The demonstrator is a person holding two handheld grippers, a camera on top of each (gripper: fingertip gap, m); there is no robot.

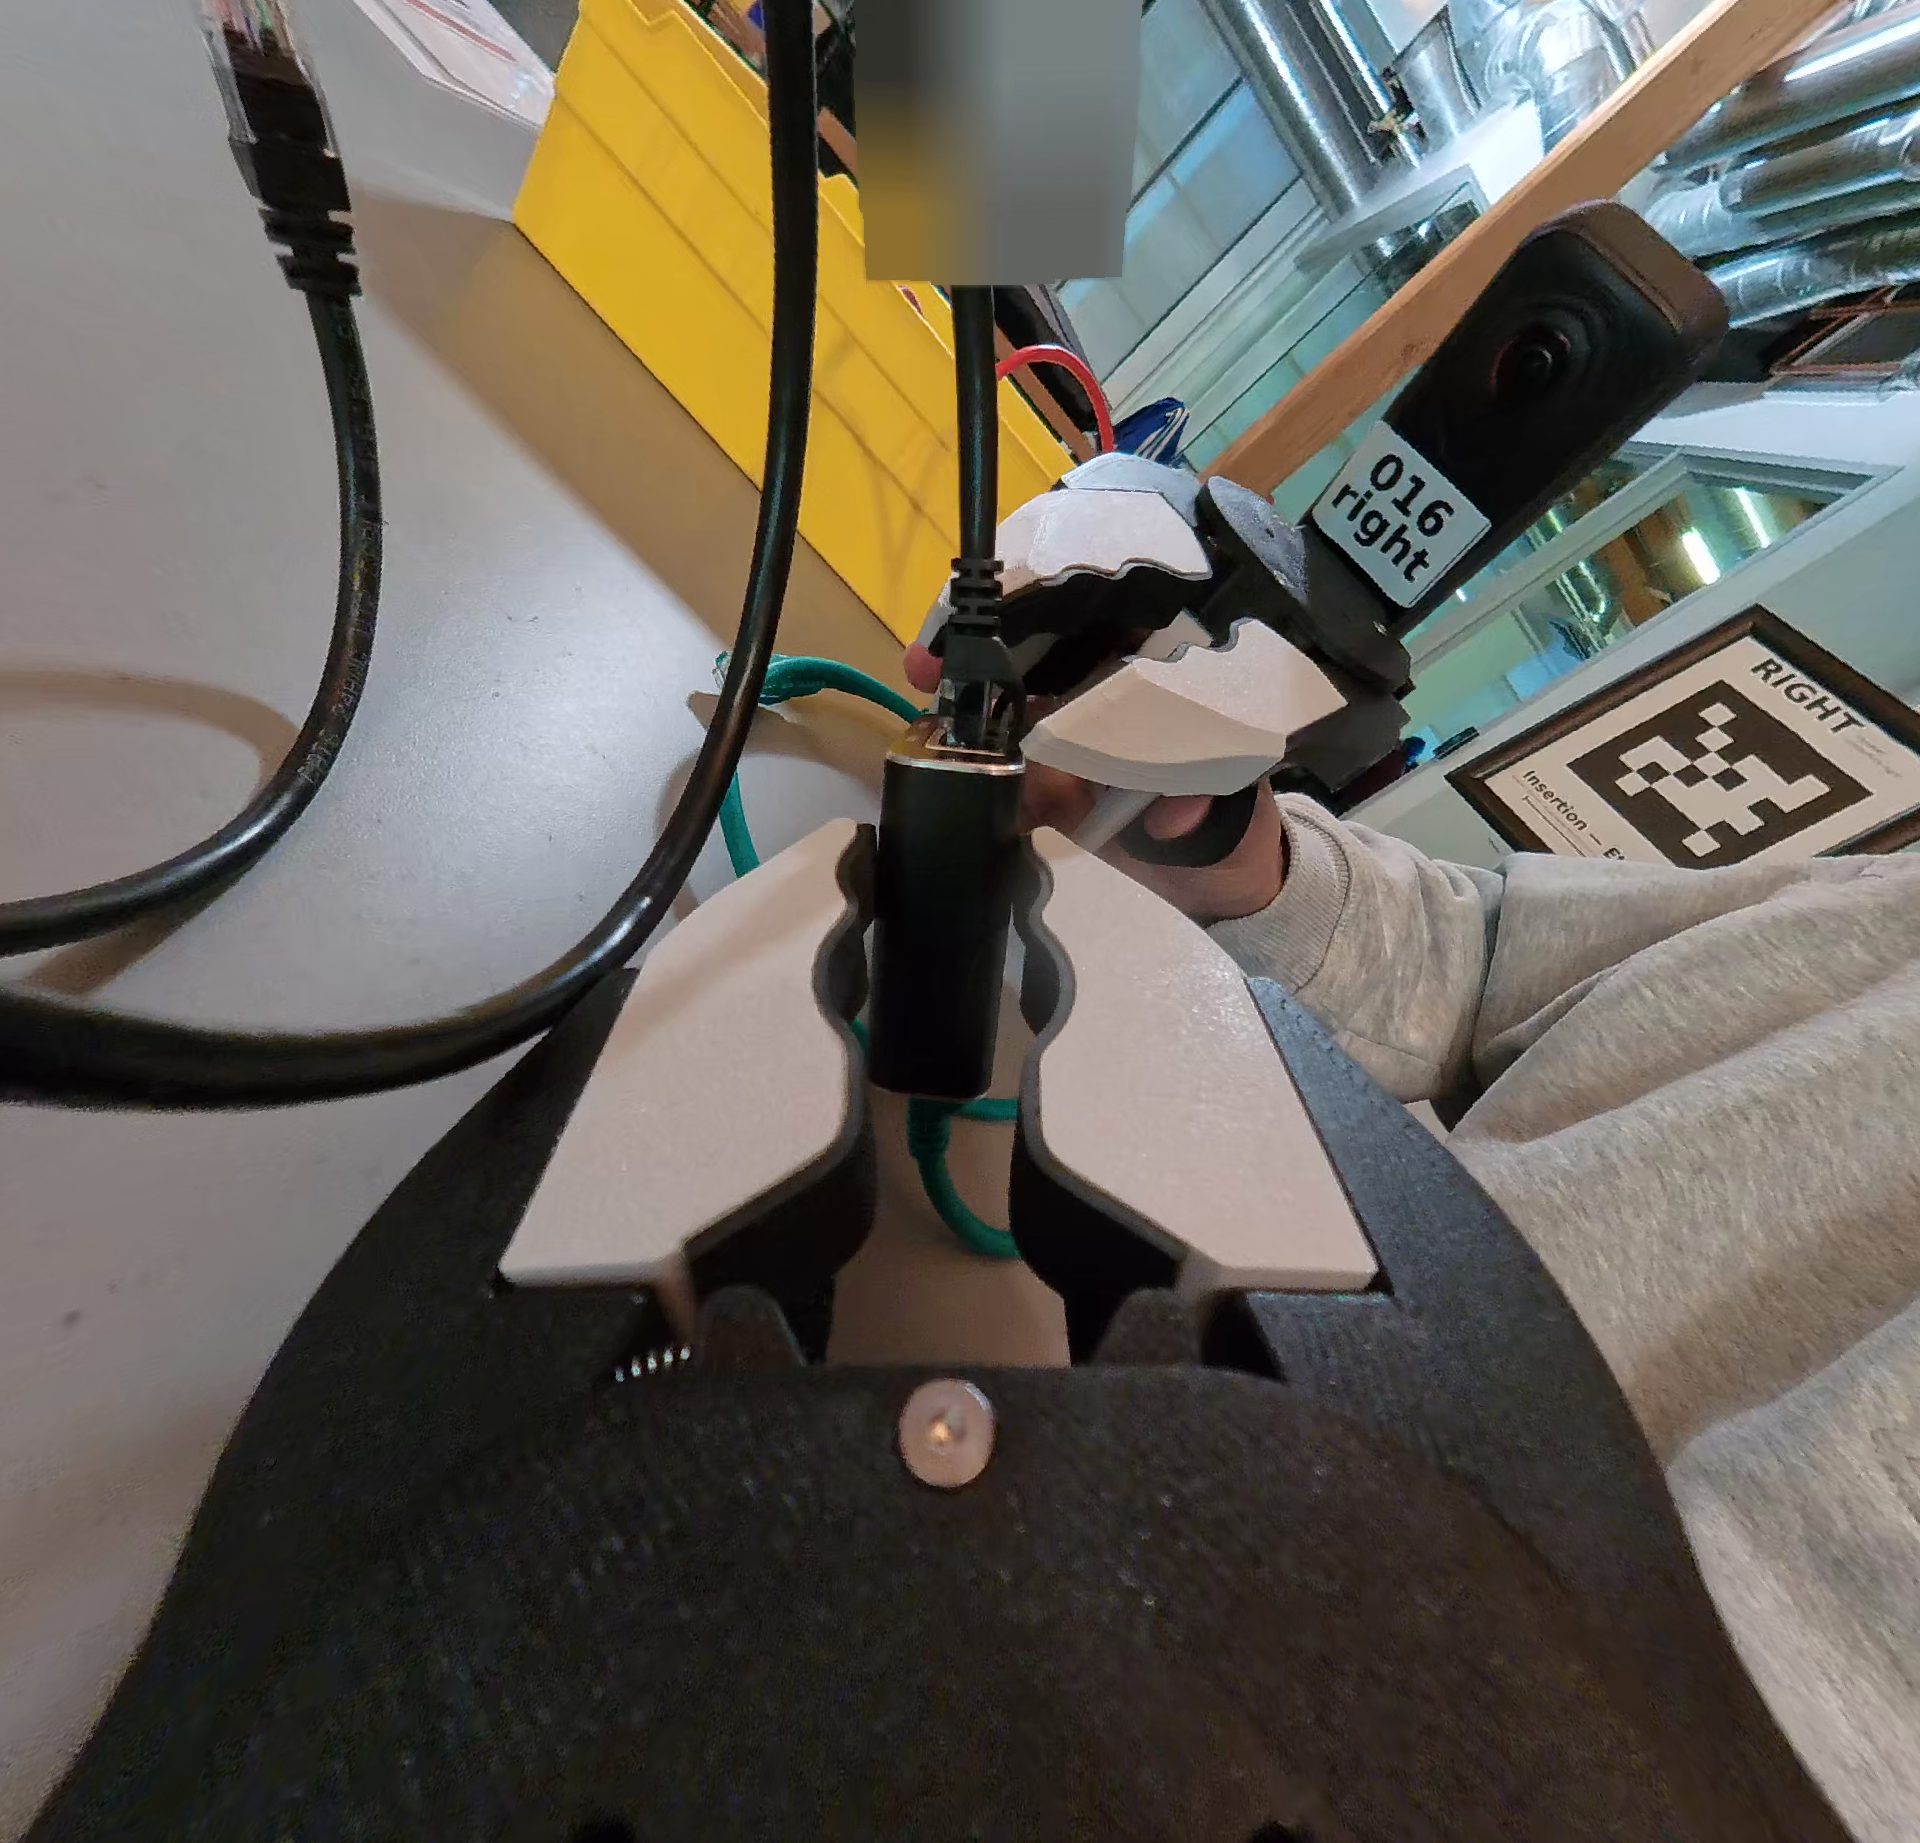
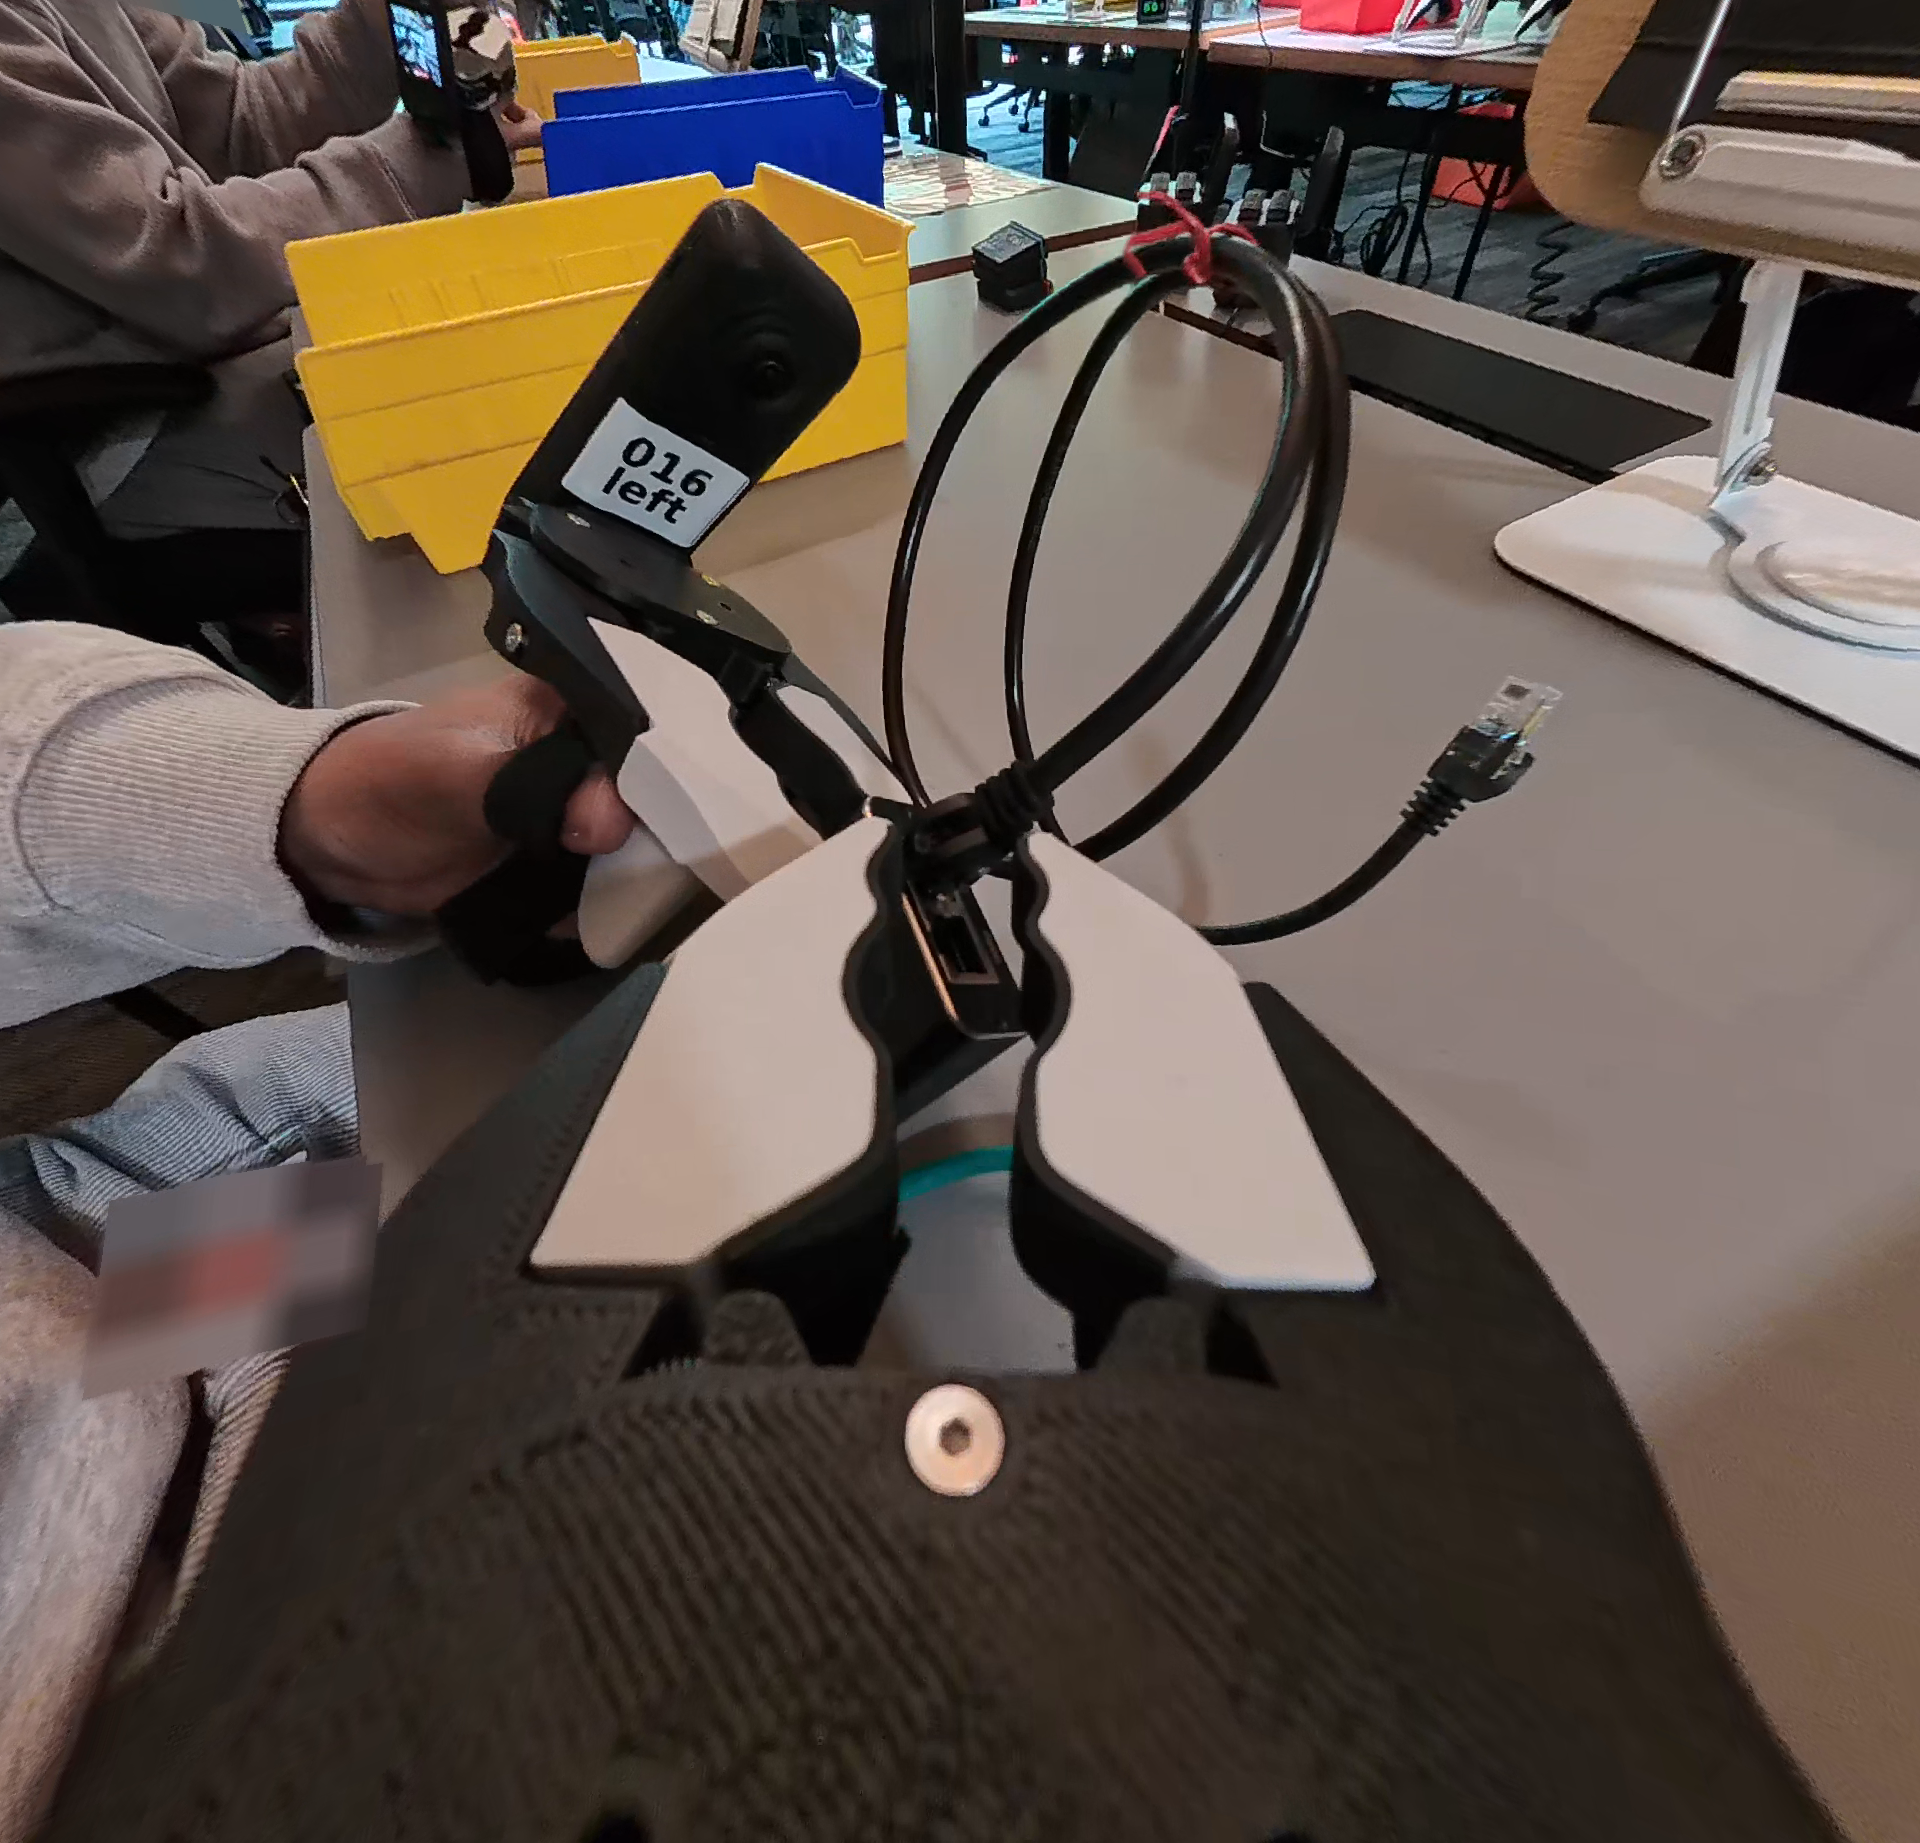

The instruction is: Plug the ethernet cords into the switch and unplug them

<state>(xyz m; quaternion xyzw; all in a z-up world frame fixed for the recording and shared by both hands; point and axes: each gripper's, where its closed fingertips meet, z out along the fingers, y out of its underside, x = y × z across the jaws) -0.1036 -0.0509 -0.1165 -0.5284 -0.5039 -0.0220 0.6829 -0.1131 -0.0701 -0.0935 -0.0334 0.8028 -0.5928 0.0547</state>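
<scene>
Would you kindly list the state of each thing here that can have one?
Small black box-shaped switch: clamped upright between the left gripper fingers.
Black ethernet plug: seated in the switch's top port, right gripper fingers around it.
Second switch port: empty.
Black cord's other clear-tipped plug: unplugged, lying on the grey table.
Green ethernet cord: loose beneath.

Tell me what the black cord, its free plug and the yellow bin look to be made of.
Black cord: probably rubbery plastic sheath, smooth with a slight sheen, bending in easy loops. Free plug: clear hard plastic, with coloured wires visible through it, behind a ribbed black boot. Yellow bin: rigid moulded plastic, glossy, with crisp stepped edges.
</scene>
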